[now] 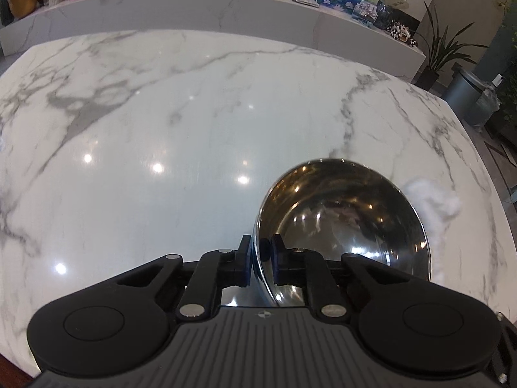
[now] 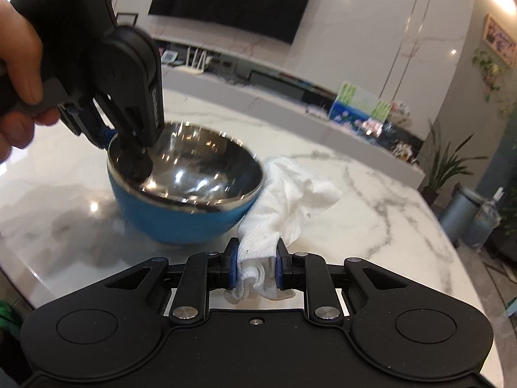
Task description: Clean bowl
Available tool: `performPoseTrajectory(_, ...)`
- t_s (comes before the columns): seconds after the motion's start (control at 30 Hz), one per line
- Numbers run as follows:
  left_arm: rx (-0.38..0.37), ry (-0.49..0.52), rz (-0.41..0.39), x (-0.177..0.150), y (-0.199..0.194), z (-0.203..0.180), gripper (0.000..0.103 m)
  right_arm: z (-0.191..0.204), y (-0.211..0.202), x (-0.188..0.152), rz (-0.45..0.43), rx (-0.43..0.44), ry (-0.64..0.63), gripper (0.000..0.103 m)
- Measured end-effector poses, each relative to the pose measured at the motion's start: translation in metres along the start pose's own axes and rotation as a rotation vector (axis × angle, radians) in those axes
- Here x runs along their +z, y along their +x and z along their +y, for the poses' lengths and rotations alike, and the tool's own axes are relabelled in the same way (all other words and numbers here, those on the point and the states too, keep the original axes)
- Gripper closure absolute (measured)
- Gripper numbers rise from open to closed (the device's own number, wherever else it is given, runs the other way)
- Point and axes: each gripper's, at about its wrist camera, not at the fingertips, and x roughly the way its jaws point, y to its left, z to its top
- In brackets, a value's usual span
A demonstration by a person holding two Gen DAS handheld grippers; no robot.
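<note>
- Sitting on the white grey-veined marble worktop (image 2: 371, 200), the round bowl with a blue outer shell and polished steel lining (image 2: 184, 177) is upright, with nothing visible inside it but reflections.
- The left gripper (image 1: 261, 252) is pinched on the bowl's near rim, one finger inside the steel lining and one against the outer wall; the right wrist view shows a person's hand (image 2: 19, 80) carrying it from above.
- The right gripper (image 2: 257, 258) is clamped on a crumpled white paper towel (image 2: 290, 200), whose loose end lies on the worktop just beside the bowl's right side, touching or nearly touching the blue wall.
- Done so far, by my reading: both set-up steps, the bowl steadied and the wiping material in hand.
- Left to do: the cleaning itself. The towel is outside the bowl, so no wiping of the interior is under way in these views.
- Whether the steel is dirty or already wiped I cannot tell; the shine hides any film or residue.
- Next, I judge, the towel must be lifted over the rim and rubbed around the lining while the left grip holds firm.
</note>
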Motion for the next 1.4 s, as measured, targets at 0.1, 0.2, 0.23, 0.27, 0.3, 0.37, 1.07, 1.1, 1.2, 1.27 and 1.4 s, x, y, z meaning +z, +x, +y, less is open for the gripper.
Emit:
performPoseTrajectory(0.1, 0.006, 0.008, -0.012, 0.004, 0.0, -0.001, 0.093, 0.0, -0.001, 0.001, -0.01, 0.003, -0.009, 0.084)
performPoseTrajectory(0.2, 0.007, 0.011, -0.017, 0.005, 0.001, -0.002, 0.093, 0.001, 0.001, 0.0, 0.006, 0.021, -0.018, 0.084)
performPoseTrajectory(0.23, 0.006, 0.011, -0.018, 0.005, 0.001, -0.001, 0.093, 0.001, 0.003, 0.0, 0.015, 0.028, -0.019, 0.084)
performPoseTrajectory(0.27, 0.003, 0.008, -0.017, 0.004, 0.001, -0.001, 0.093, 0.002, 0.003, -0.001, 0.024, 0.035, -0.021, 0.084)
performPoseTrajectory(0.3, 0.001, 0.003, -0.015, 0.004, 0.001, 0.0, 0.093, 0.004, 0.003, -0.002, 0.035, 0.043, -0.025, 0.084)
performPoseTrajectory(0.37, -0.002, -0.01, -0.012, 0.003, 0.001, 0.002, 0.09, 0.008, 0.004, -0.004, 0.056, 0.058, -0.032, 0.084)
performPoseTrajectory(1.07, -0.019, -0.027, 0.071, -0.012, -0.002, 0.002, 0.087, 0.015, 0.012, -0.005, 0.097, 0.069, -0.048, 0.084)
performPoseTrajectory(1.1, -0.016, -0.022, 0.067, -0.011, -0.002, 0.002, 0.087, 0.015, 0.011, -0.004, 0.092, 0.061, -0.048, 0.084)
performPoseTrajectory(1.2, -0.011, -0.015, 0.051, -0.007, 0.0, 0.003, 0.089, 0.012, 0.007, -0.003, 0.059, 0.027, -0.04, 0.084)
performPoseTrajectory(1.27, -0.007, -0.012, 0.041, -0.004, 0.001, 0.003, 0.091, 0.009, 0.003, -0.001, 0.027, -0.002, -0.031, 0.084)
performPoseTrajectory(1.4, 0.002, -0.006, 0.026, 0.002, 0.001, 0.003, 0.093, 0.007, -0.006, 0.0, -0.019, -0.024, -0.024, 0.084)
